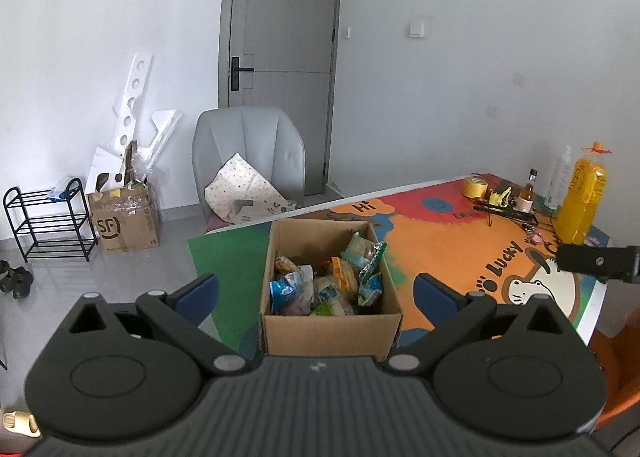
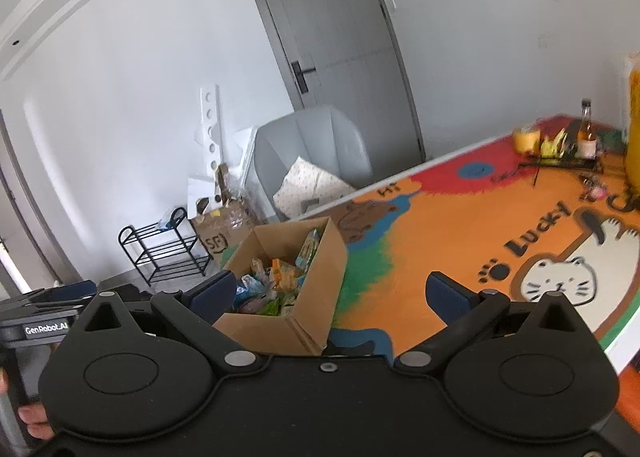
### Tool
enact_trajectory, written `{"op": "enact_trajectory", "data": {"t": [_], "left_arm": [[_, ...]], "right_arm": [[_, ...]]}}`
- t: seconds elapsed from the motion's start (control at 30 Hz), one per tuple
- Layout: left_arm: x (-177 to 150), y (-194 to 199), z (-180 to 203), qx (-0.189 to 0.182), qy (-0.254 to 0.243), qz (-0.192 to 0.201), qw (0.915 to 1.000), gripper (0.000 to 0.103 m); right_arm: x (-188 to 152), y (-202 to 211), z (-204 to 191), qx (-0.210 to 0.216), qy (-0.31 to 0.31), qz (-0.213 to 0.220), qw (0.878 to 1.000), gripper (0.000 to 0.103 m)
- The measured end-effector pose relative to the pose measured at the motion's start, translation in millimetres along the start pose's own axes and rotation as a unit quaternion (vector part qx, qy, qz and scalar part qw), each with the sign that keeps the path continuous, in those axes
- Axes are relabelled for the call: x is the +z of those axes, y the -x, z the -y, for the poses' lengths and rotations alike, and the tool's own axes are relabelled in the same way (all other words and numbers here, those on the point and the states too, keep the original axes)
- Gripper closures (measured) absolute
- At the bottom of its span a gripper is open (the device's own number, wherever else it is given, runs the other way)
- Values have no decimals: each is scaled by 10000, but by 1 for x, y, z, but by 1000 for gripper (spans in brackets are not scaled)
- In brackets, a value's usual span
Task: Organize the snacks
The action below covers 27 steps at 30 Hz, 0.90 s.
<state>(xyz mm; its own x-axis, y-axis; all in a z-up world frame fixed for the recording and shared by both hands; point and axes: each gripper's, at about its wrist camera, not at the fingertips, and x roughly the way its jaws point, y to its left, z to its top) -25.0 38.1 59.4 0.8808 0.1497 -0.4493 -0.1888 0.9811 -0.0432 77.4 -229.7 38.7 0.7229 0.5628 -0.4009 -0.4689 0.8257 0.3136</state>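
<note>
An open cardboard box (image 1: 332, 327) stands near the table's front left corner, filled with several snack packets (image 1: 328, 283). My left gripper (image 1: 316, 293) is open and empty, its blue-padded fingers spread either side of the box, just in front of it. In the right wrist view the same box (image 2: 316, 277) sits left of centre with the packets (image 2: 276, 281) inside. My right gripper (image 2: 330, 295) is open and empty, above the table to the right of the box. Its body shows at the left wrist view's right edge (image 1: 596, 263).
The table carries a colourful cartoon mat (image 1: 460, 241). At its far right stand a tall yellow bottle (image 1: 582, 201), a small bottle (image 1: 528, 191), a tape roll (image 1: 475, 187) and clutter. A grey chair (image 1: 248, 161), an SF carton (image 1: 126, 223) and a black rack (image 1: 48, 221) stand beyond.
</note>
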Motion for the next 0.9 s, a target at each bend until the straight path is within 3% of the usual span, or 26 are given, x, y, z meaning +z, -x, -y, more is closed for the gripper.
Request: {"op": "enact_trajectory", "data": {"t": [0.3,0.57,0.9], "left_arm": [[-5,21,-12,82,-17,158,9998,0],[-9,23,-11,-84,-96,118,9998,0],[-12,17,-11,-61,-94,-37,9999,0]], "right_arm": [[-13,22,2,-200,131,-2,9997,0],[-26,17,-3,-283,178,-316,9989,0],[-29,14,-3,-312,142,-409,9986,0]]}}
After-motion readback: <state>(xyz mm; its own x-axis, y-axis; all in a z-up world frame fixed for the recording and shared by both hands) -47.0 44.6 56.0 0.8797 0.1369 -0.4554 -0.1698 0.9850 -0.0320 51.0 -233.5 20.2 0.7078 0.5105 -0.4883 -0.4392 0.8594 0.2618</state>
